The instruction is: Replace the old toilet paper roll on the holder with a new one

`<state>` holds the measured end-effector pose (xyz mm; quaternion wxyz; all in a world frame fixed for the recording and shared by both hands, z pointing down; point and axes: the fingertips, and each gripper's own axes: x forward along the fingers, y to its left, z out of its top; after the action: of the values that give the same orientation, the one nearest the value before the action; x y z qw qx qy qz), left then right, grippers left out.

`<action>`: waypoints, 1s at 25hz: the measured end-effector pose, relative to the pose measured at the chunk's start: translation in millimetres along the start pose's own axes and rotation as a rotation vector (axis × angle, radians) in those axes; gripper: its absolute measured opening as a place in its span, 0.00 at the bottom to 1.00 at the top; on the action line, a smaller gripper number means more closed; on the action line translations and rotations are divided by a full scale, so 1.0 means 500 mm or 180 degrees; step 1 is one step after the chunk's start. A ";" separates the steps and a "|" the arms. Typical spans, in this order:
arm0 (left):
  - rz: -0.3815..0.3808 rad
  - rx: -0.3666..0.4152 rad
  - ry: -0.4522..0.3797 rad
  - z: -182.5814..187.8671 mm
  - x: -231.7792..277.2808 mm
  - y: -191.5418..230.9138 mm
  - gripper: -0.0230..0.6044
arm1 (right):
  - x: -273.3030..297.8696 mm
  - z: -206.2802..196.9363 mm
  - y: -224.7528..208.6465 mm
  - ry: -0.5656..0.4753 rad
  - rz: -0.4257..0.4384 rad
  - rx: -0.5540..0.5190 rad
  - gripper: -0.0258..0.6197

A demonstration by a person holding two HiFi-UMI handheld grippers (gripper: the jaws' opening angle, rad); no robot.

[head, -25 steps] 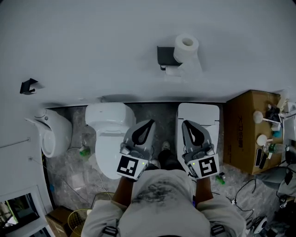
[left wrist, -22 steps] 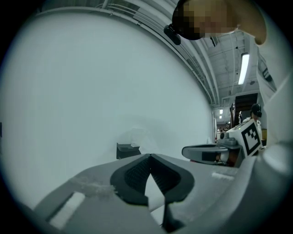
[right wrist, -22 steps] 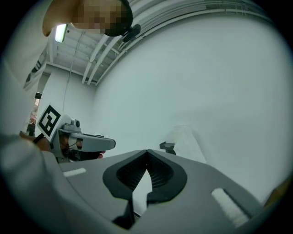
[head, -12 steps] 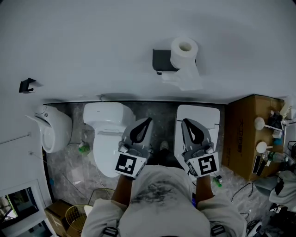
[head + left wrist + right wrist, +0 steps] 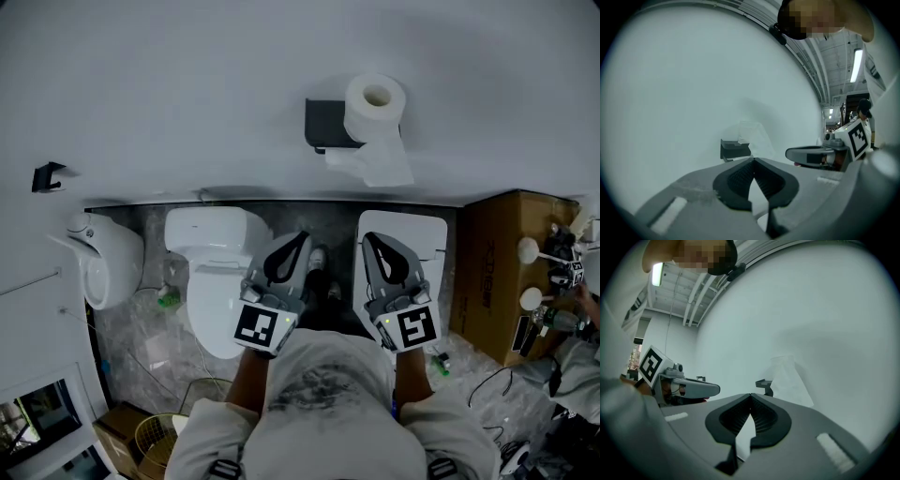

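**Toilet paper roll on wall holder; both grippers closed and empty**

Item 1. The toilet paper roll (image 5: pixel 375 108) is sitting on the black holder (image 5: pixel 326 124), which is fixed to the white wall (image 5: pixel 187 84). In the head view the roll is resting against the right side of the holder's block. Its open cardboard core is facing the camera, so its long axis is running toward the viewer. Whether the roll is standing upright or sticking straight out from the wall cannot be told. A loose tail of paper (image 5: pixel 375 171) is hanging from the roll toward the floor.

Item 2. The left gripper (image 5: pixel 303 237) is holding its jaws pressed together at the tips, with nothing between them. The right gripper (image 5: pixel 367 236) is doing the same. The person is holding both side by side in front of the chest. They are pointing toward the wall and are well apart from the roll.

Item 3, surroundings. The grey marbled floor (image 5: pixel 131 337) is meeting the wall below the holder. The following are standing on or above it:
- a white toilet (image 5: pixel 211 272)
- a second white toilet (image 5: pixel 422 239) to its right
- a white urinal (image 5: pixel 103 267) at far left
- a cardboard box (image 5: pixel 492 272) at right
- a wicker basket (image 5: pixel 155 439) at lower left

A small black bracket (image 5: pixel 45 176) is sticking out of the wall at far left
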<state>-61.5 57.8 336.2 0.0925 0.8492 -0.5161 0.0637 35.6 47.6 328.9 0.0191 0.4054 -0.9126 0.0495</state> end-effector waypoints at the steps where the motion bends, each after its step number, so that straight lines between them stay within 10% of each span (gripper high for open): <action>1: -0.0009 -0.0005 0.0004 -0.003 0.007 0.004 0.04 | 0.006 -0.004 -0.003 0.0020 -0.0007 0.0008 0.04; 25: -0.0443 -0.0054 0.0168 -0.063 0.166 0.080 0.04 | 0.157 -0.091 -0.064 0.0362 -0.0198 0.0018 0.04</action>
<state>-59.2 -24.9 387.5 0.1174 0.8802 -0.4536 0.0752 6.6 -26.9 382.6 0.0714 0.4302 -0.8968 0.0744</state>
